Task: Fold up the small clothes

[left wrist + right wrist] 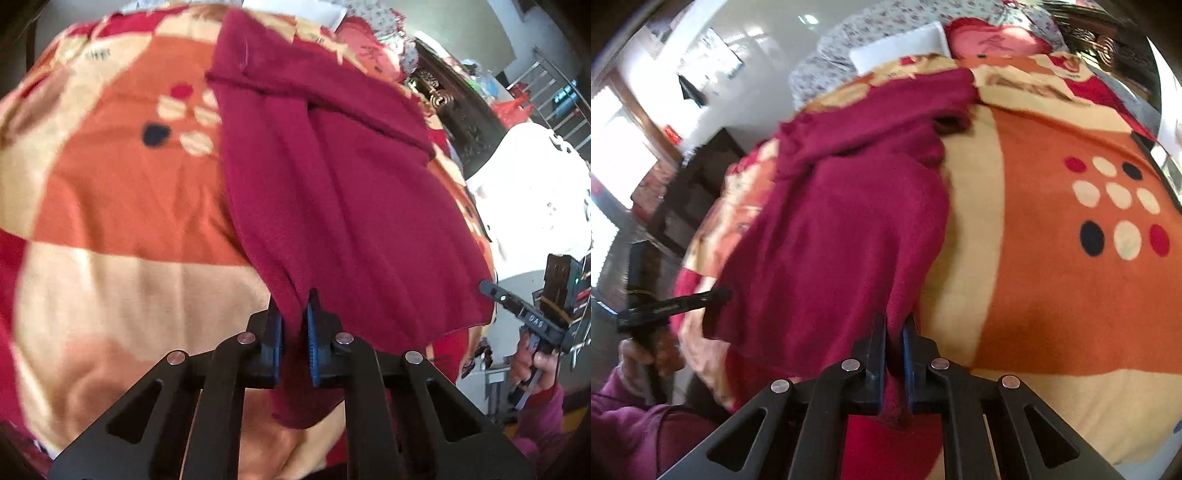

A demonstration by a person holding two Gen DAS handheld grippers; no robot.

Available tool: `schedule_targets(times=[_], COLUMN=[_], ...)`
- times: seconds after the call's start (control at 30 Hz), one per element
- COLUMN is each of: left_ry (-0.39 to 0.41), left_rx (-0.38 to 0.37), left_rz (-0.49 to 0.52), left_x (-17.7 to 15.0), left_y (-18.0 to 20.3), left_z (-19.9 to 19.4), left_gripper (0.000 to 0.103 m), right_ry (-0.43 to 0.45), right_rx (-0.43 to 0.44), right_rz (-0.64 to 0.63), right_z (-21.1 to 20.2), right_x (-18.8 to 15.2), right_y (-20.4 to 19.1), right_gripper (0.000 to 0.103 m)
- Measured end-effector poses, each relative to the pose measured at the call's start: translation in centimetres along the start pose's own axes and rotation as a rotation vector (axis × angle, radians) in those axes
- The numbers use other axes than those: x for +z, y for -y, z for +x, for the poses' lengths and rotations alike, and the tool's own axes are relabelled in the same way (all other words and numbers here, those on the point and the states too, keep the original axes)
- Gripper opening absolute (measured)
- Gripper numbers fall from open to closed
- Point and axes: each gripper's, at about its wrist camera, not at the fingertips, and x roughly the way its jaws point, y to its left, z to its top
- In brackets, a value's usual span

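On the bed [110, 229], our left tongs [295, 332] and right tongs [894, 347] each pinch a near corner of the red garment [332, 192], whose length runs away from us across the blanket.

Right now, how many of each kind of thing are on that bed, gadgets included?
Dark red knitted garment: 1
Orange, cream and red spotted blanket: 1
Pink pillow: 1
Hand-held grippers, both clamped on the garment's near edge: 2, the left gripper and the right gripper
Total: 5
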Motion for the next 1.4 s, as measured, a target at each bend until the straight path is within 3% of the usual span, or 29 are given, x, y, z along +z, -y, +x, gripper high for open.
schedule_targets(times=[0.13, 0.27, 0.37, 0.4, 0.43, 0.47, 0.5, 0.57, 0.63, 0.7, 0.77, 0.8, 0.9, 1.07, 1.23, 1.4], left_ry=[0.027, -0.053, -0.053, -0.047, -0.044, -0.046, -0.05, -0.054, -0.055, -0.043, -0.034, -0.028, -0.006, 0.075, 0.181, 0.275], left_rx=[0.055, 0.095, 0.094, 0.092, 0.091, 0.089, 0.085, 0.07, 0.06, 0.053, 0.049, 0.048, 0.03, 0.001, -0.016, 0.017], left_rz=[0.037, -0.03, -0.049, -0.038, -0.031, -0.027, -0.029, -0.053, -0.073, -0.066, -0.046, -0.036, -0.03, -0.023, -0.017, -0.021], left_x=[-0.6, -2.0, -2.3, -2.2, -2.1, -2.0, -1.5, -1.3, -1.0, -0.7, 0.0, 0.3, 1.5, 5.2, 11.4, 18.7], left_y=[-0.9, -3.8, -4.2, -3.9, -3.7, -3.5, -2.9, -3.1, -3.2, -2.9, -2.3, -2.0, -1.4, -0.5, 0.1, 0.5], left_z=[-2.3, 0.7, 1.2, 1.0, 0.9, 0.9, 1.4, 1.4, 1.2, 0.5, 0.0, -0.2, -0.7, -1.8, -1.8, 0.1], left_gripper=[0.01, 0.01, 0.01, 0.01, 0.01, 0.01, 0.01, 0.01, 0.01, 0.01, 0.01, 0.01, 0.01, 0.01, 0.01, 0.01], right_ry=[-0.053, -0.135, -0.101, -0.094, -0.106, -0.121, -0.143, -0.155, -0.119, -0.092, -0.073, -0.074, -0.053, 0.096, 0.241, 0.287], right_rx=[0.041, -0.011, 0.024, 0.035, 0.04, 0.038, 0.043, 0.041, 0.024, 0.03, 0.047, 0.054, 0.132, 0.239, 0.224, 0.176], right_rz=[-0.022, -0.001, 0.067, 0.07, 0.069, 0.072, 0.07, 0.037, 0.008, -0.006, -0.024, -0.038, -0.025, 0.052, 0.067, 0.079], right_z=[-0.4, 3.0, 2.9, 2.6, 2.5, 2.4, 2.7, 3.2, 3.1, 2.6, 2.3, 2.2, 1.9, 0.8, 1.1, 3.1], right_x=[-1.0, -2.7, -2.9, -2.9, -3.0, -3.3, -3.6, -4.0, -3.8, -2.7, -1.8, -1.1, 0.8, 6.0, 12.6, 19.6], right_y=[-0.9, 0.3, 1.3, 1.3, 1.3, 1.2, 1.2, 0.6, 0.0, -0.3, -0.6, -0.7, -0.9, 0.2, 1.5, 2.9], right_gripper=[0.007, 0.007, 0.009, 0.023, 0.054, 0.066, 0.07, 0.062, 0.03, 0.019, 0.016, 0.008, 0.008, 0.007, 0.007, 0.007])
